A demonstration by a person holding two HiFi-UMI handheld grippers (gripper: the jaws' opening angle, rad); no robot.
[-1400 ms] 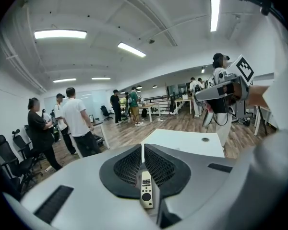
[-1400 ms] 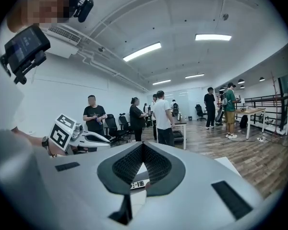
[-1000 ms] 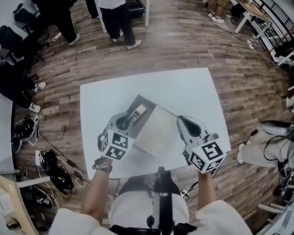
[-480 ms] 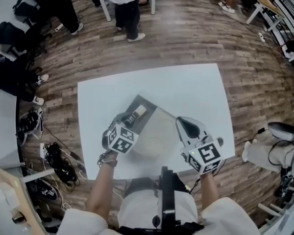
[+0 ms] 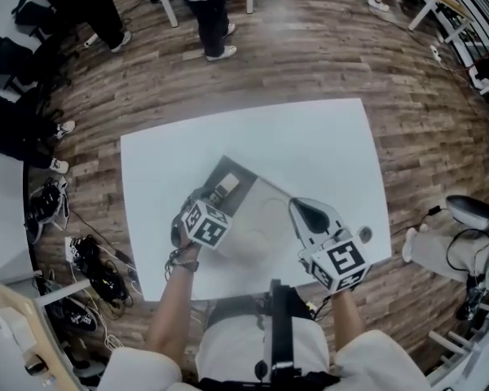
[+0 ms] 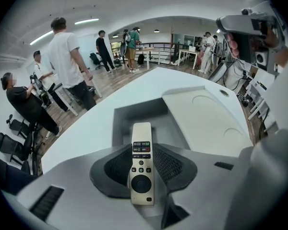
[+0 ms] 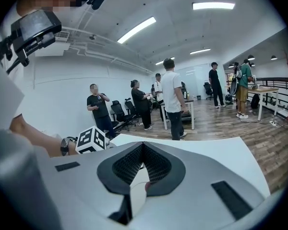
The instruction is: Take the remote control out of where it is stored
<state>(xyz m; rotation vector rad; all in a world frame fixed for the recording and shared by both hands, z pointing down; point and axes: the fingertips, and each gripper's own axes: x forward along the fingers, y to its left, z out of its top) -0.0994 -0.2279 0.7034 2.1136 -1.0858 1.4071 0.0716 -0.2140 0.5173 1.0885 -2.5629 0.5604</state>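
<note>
The left hand-held gripper (image 6: pixel 143 158) points steeply down over an open grey box (image 6: pixel 134 113) on the white counter (image 5: pixel 310 145). Its jaws have just been opening and now stand apart on either side of the cream remote control (image 5: pixel 226 188), which lies lengthwise in the box between them, the pads not pressing on it. A pale lid (image 6: pixel 206 114) lies just beside the box. Over it, the right hand-held gripper (image 7: pixel 143 150) has its jaw tips together.

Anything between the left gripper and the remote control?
Nothing visible: the lid lies aside, the remote control lies bare in the open box, between the jaws of the left gripper, which have just been opening.
</note>
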